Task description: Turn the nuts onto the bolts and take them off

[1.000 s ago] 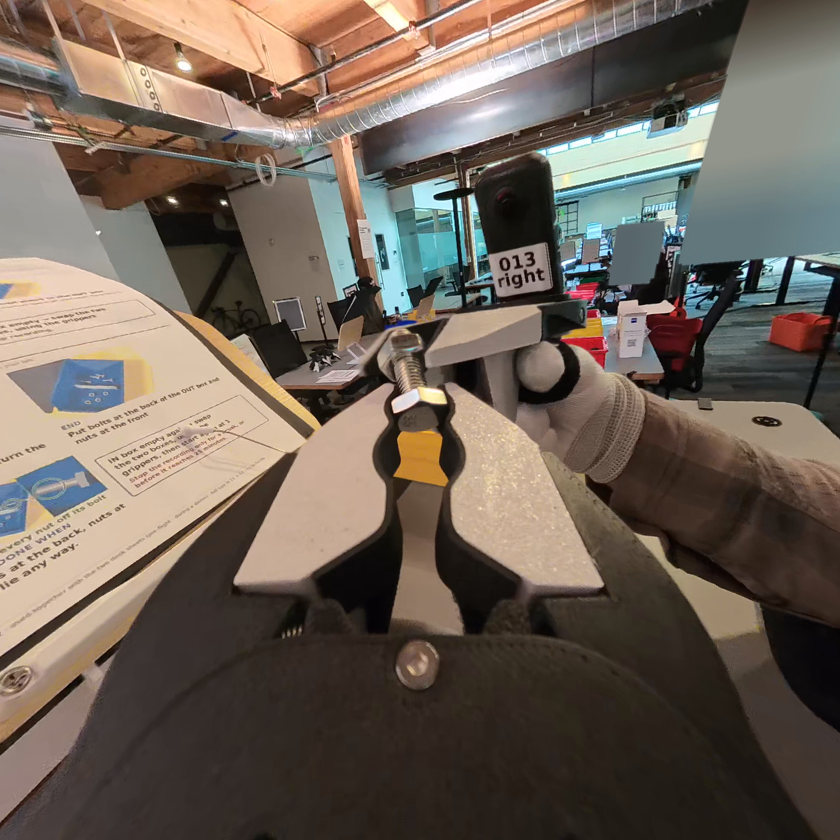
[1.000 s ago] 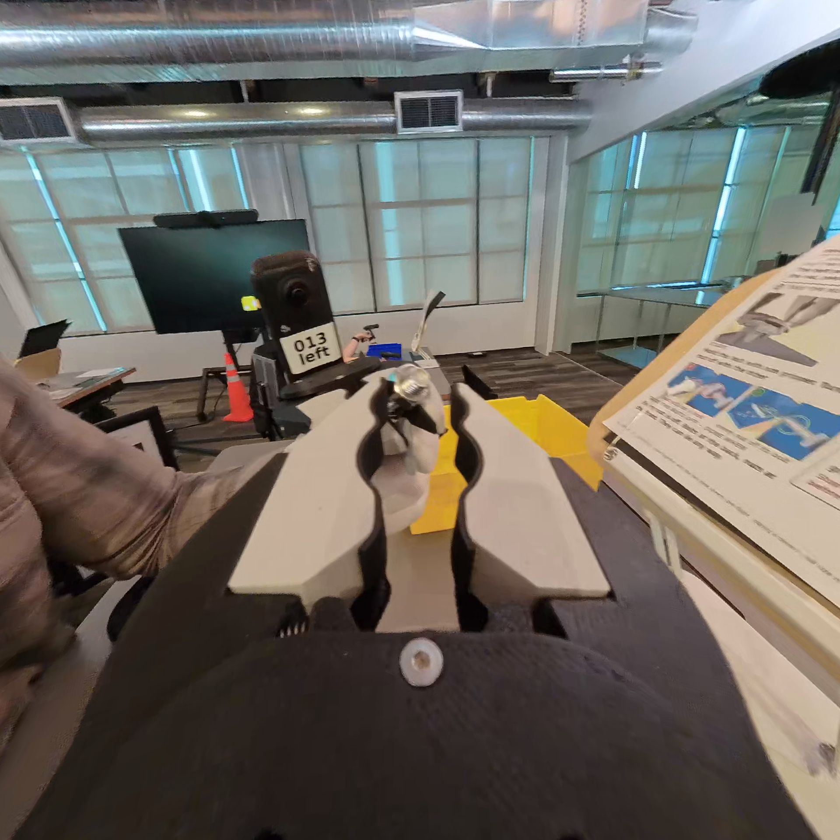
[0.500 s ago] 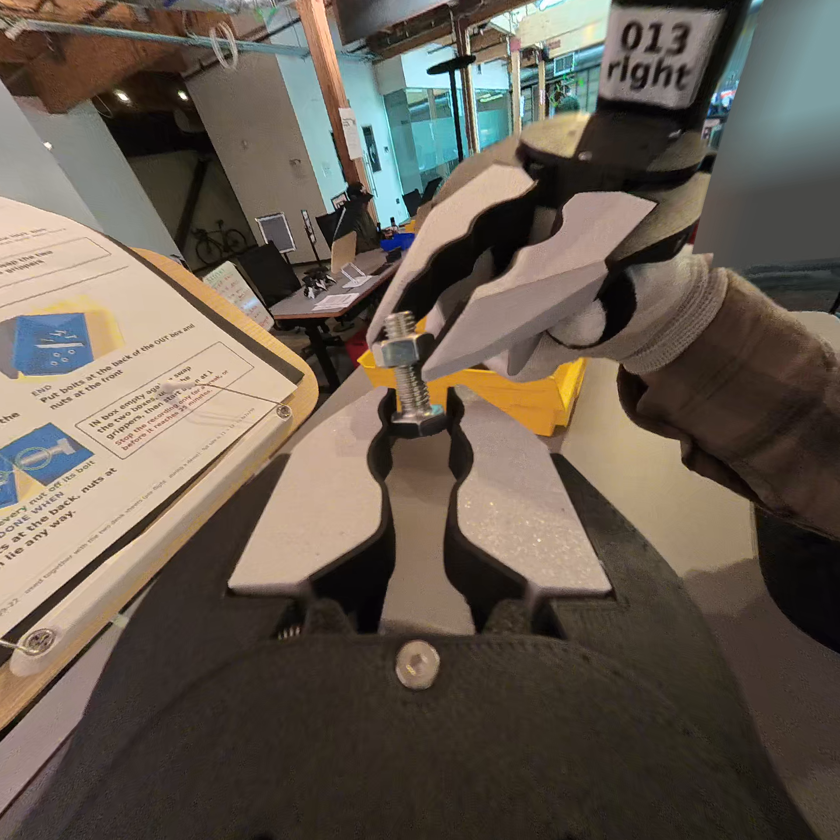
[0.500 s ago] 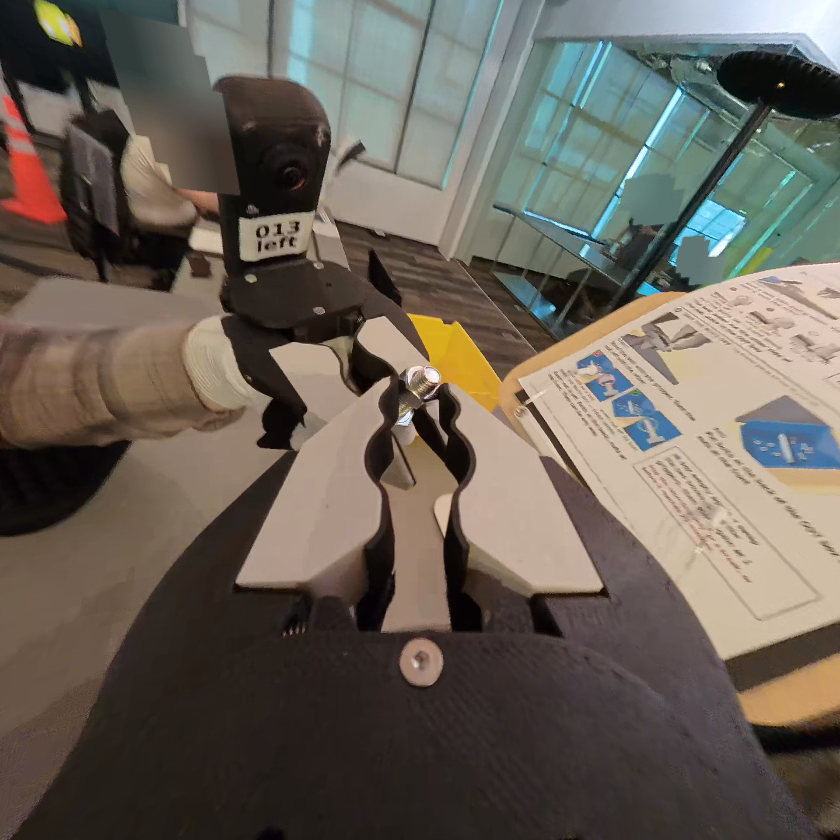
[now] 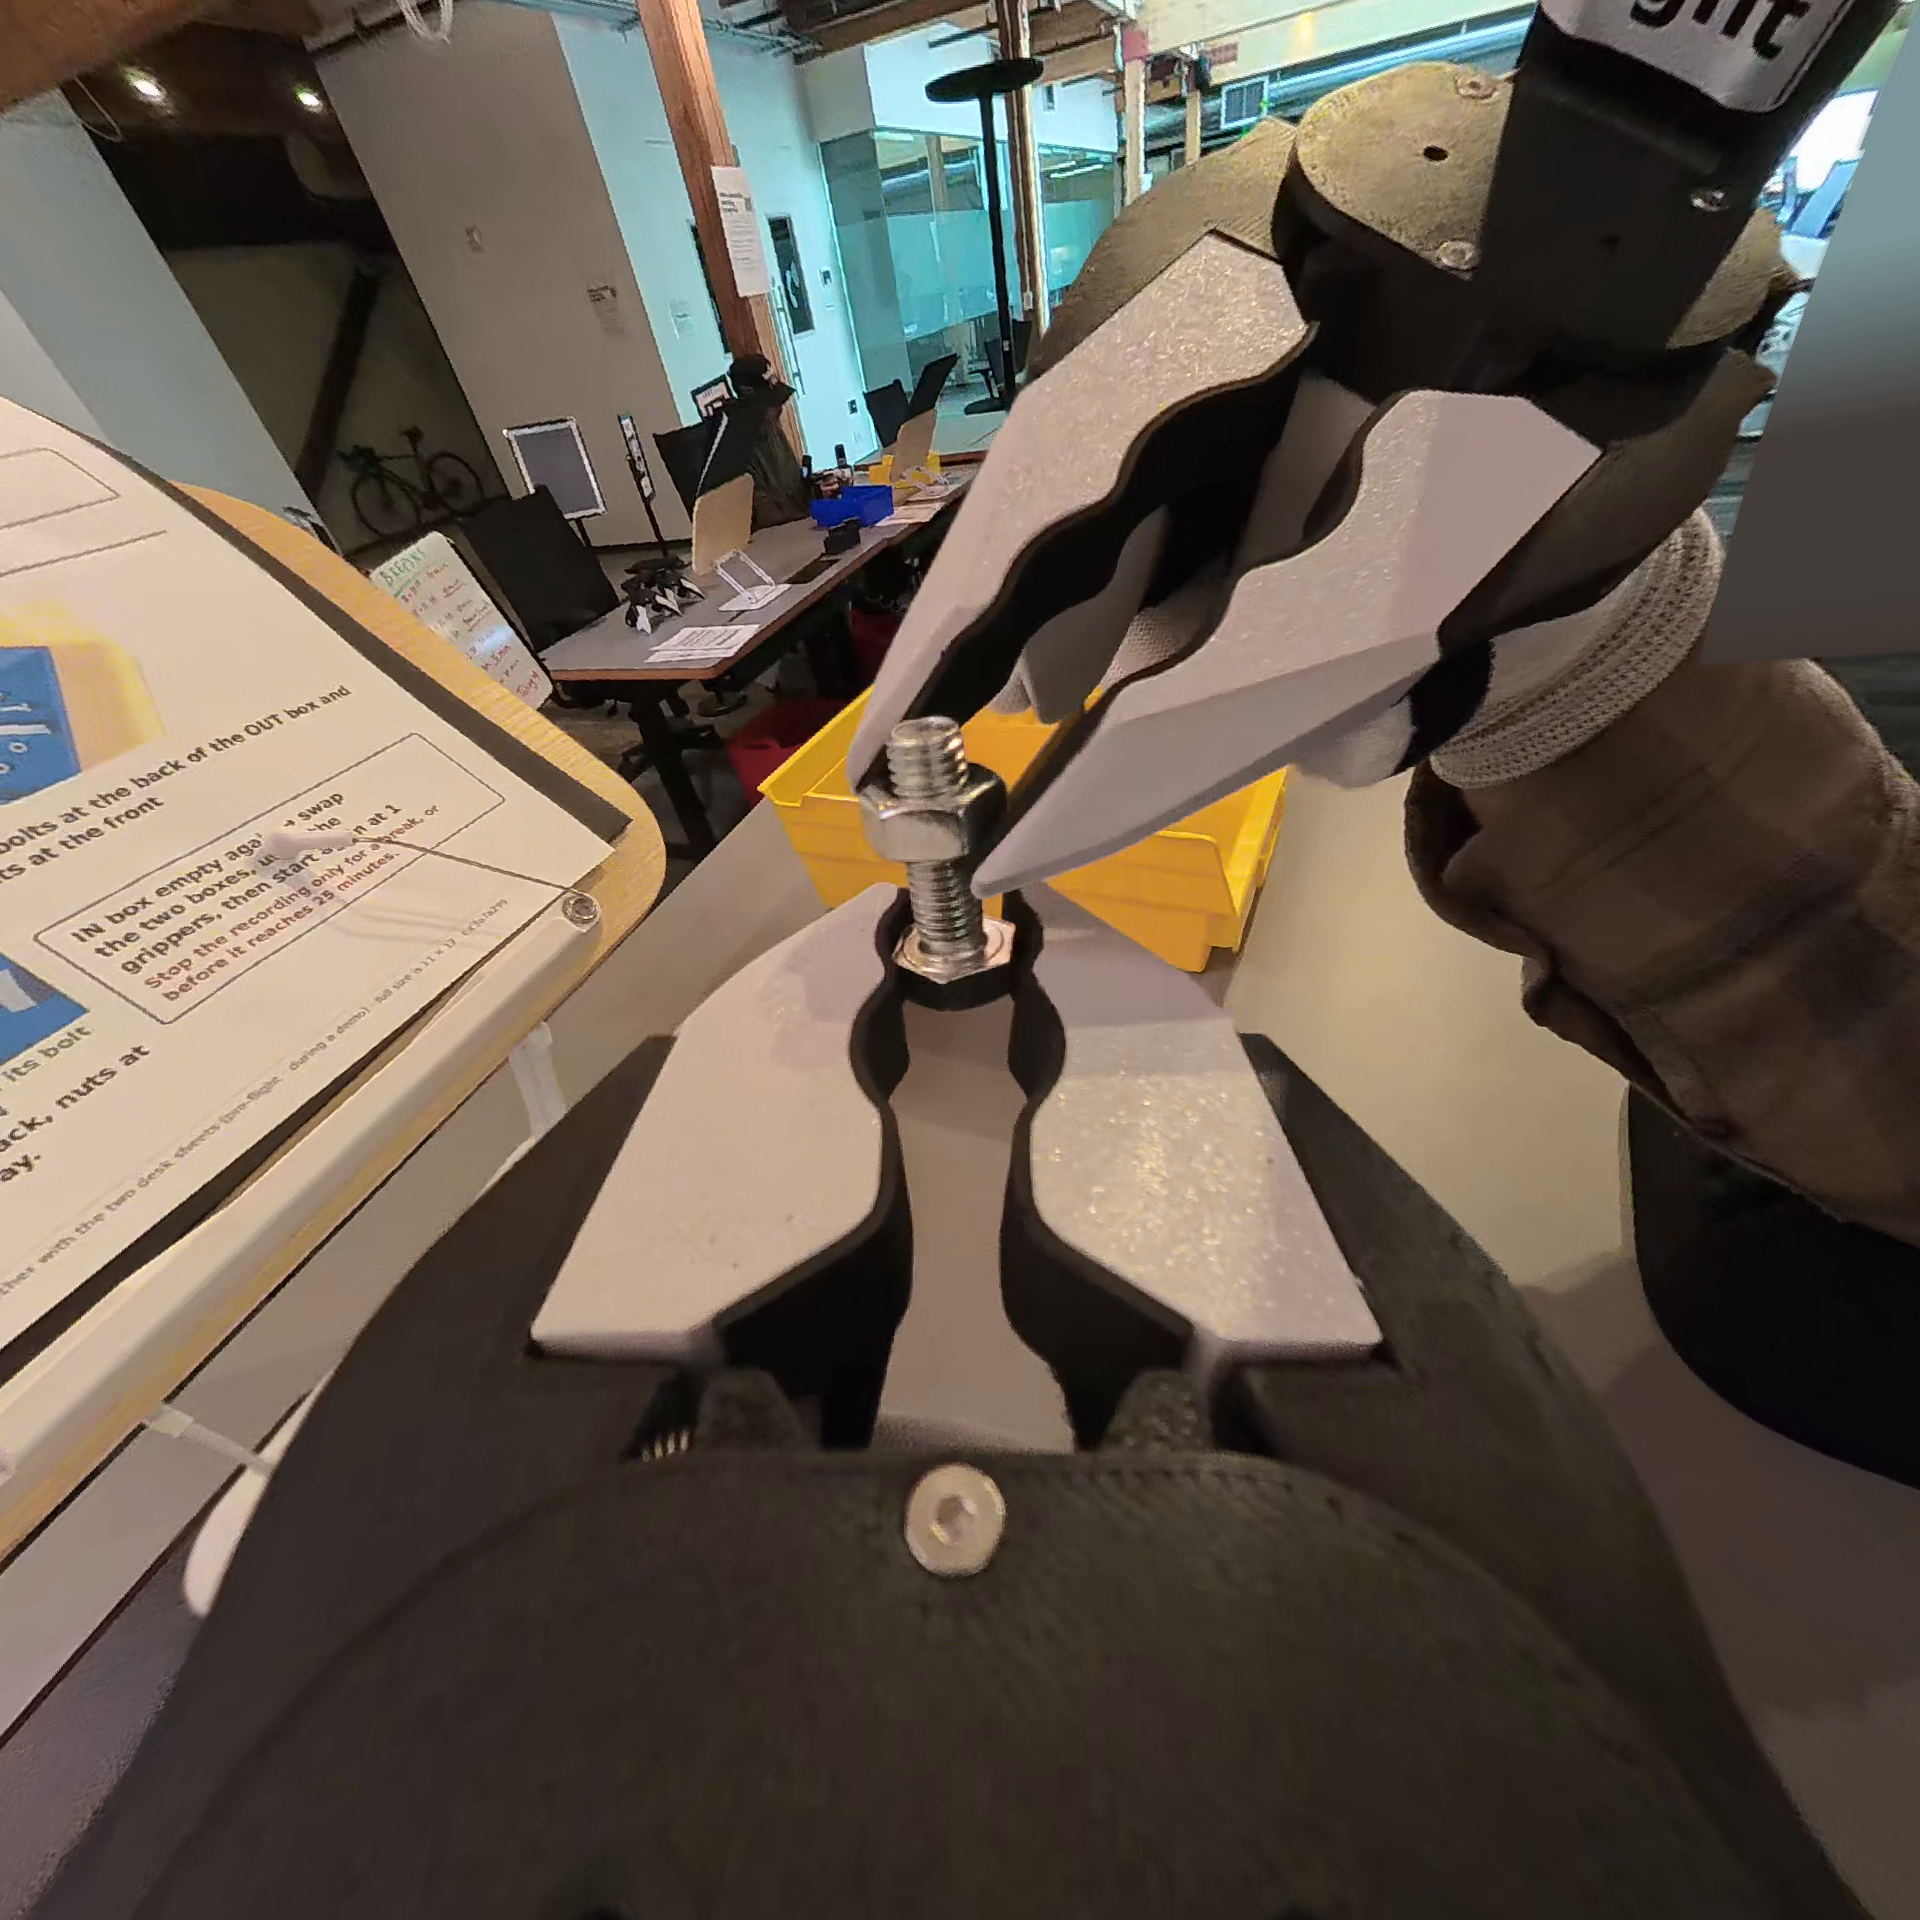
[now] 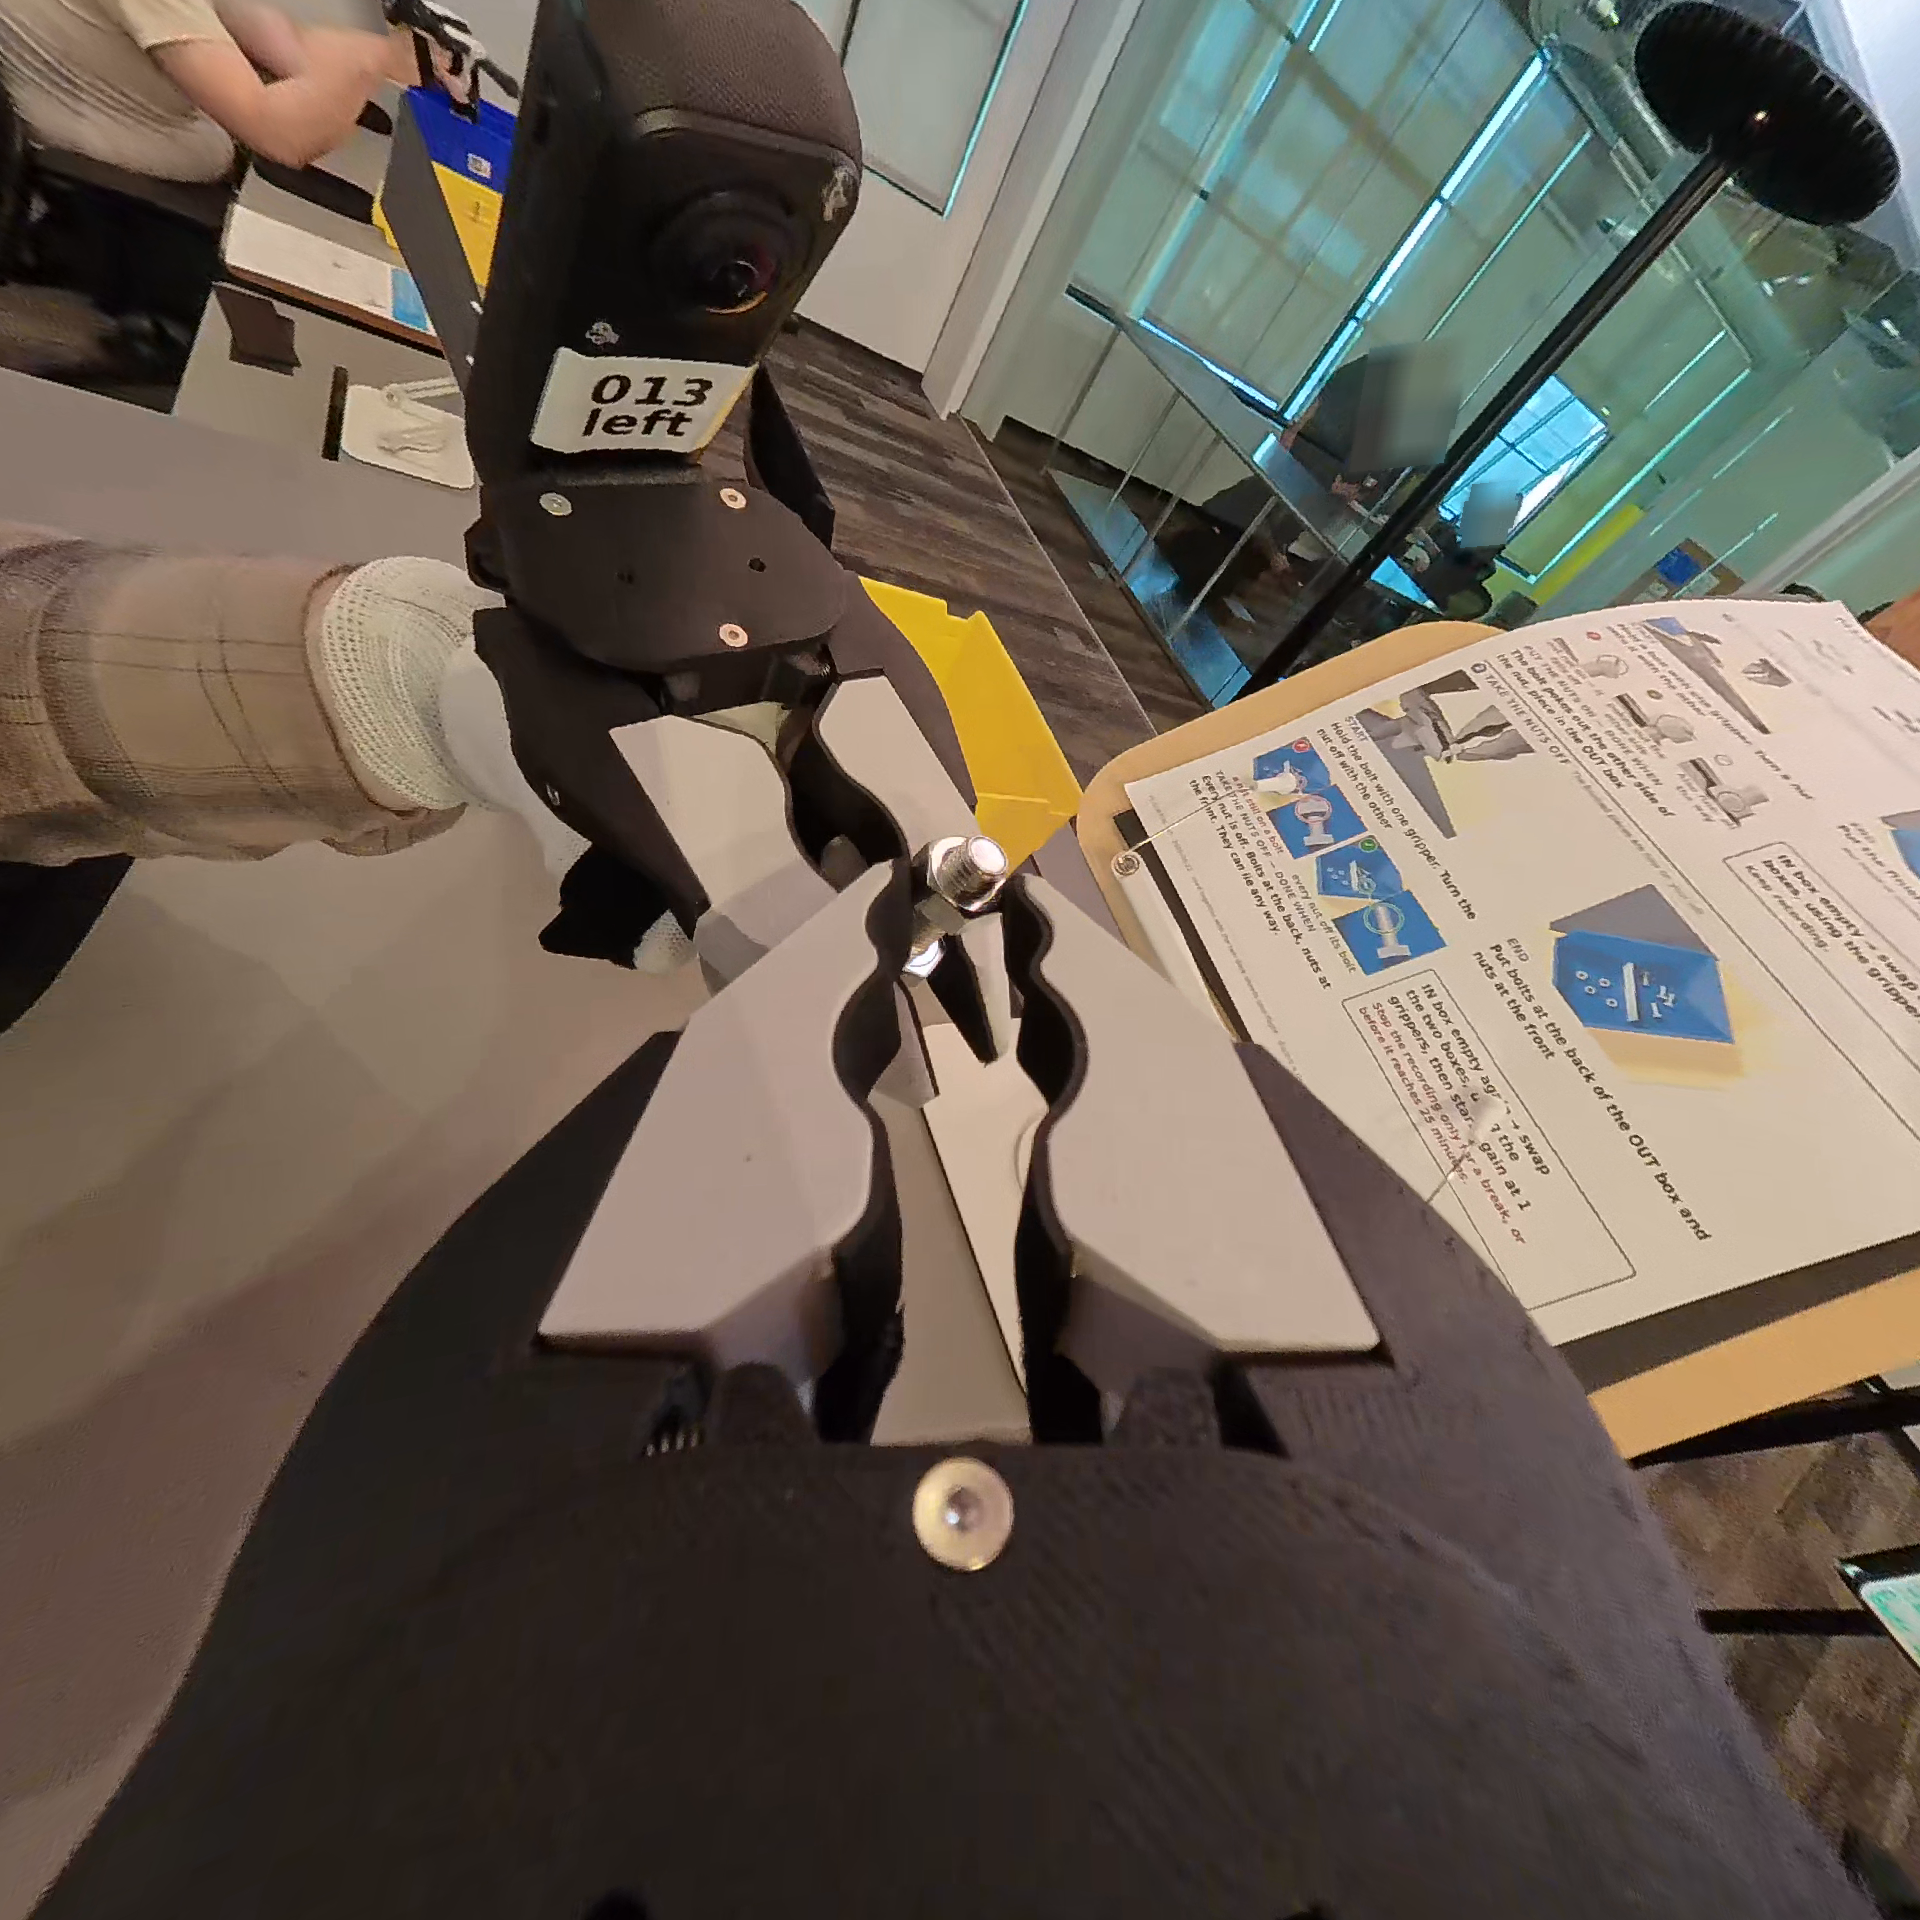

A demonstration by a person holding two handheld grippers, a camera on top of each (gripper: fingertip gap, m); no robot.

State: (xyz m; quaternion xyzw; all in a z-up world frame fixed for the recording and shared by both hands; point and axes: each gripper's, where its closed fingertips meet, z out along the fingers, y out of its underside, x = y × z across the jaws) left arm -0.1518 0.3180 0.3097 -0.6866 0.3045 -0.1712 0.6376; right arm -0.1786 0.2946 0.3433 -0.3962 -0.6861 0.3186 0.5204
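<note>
A steel bolt (image 5: 940, 896) stands upright at the tips of my left gripper (image 5: 951, 940), which is shut on its hex head. A hex nut (image 5: 928, 821) sits near the top of the thread, with a little thread showing above it. My right gripper (image 5: 923, 831) comes down from the upper right and is shut on the nut. In the right wrist view the nut (image 6: 951, 868) sits between my right gripper's tips (image 6: 954, 894). The left gripper's body (image 6: 665, 613) is behind it, held by a gloved hand.
A yellow bin (image 5: 1143, 883) stands on the grey table (image 6: 260, 1091) just behind the bolt. A wooden board with an instruction sheet (image 5: 260, 831) slopes up on the left, also in the right wrist view (image 6: 1558, 987). A sleeved arm (image 5: 1714, 935) crosses on the right. The grippers' ends are close to 4 centimeters from one another.
Both grippers have tilted down towards the table and drawn closer together. The right gripper has swung from level with the bolt to above it, still shut on the nut.
</note>
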